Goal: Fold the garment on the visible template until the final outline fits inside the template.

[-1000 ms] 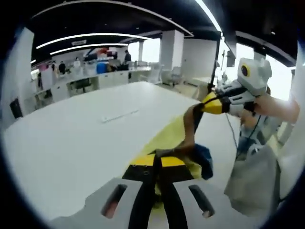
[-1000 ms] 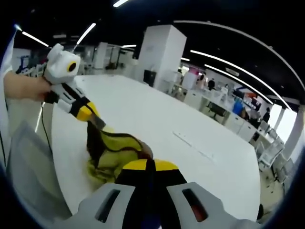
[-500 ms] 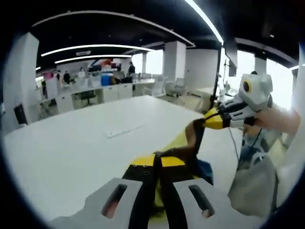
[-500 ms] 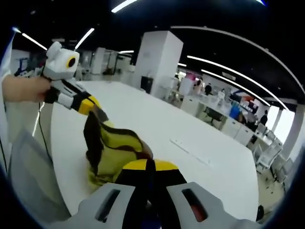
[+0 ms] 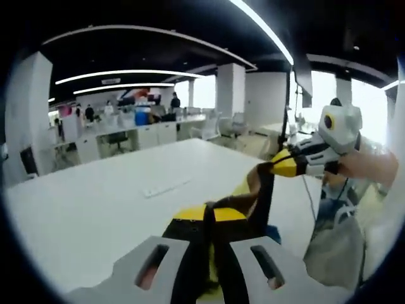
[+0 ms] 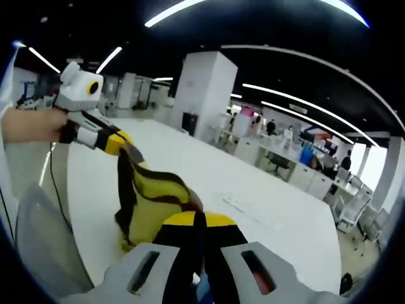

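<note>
A yellow garment with dark brown trim (image 6: 152, 199) hangs in the air between both grippers, above the white table (image 6: 209, 171). In the left gripper view my left gripper (image 5: 209, 218) is shut on the garment's brown edge (image 5: 237, 206), and the right gripper (image 5: 281, 163) comes in from the right, shut on another part of that edge. In the right gripper view my right gripper (image 6: 201, 218) is shut on the cloth, and the left gripper (image 6: 123, 145) pinches its far corner. A bit of blue cloth (image 5: 273, 233) peeks out beside the garment.
A thin pale strip (image 5: 166, 186) lies mid-table, also seen as the strip (image 6: 250, 212). A grey bag or chair back (image 5: 335, 253) stands at the table's near edge. A white pillar (image 6: 205, 95), desks and distant people fill the room behind.
Both grippers have risen and lifted the garment higher off the table. Both views tilt up, showing more ceiling. Both grips are unchanged.
</note>
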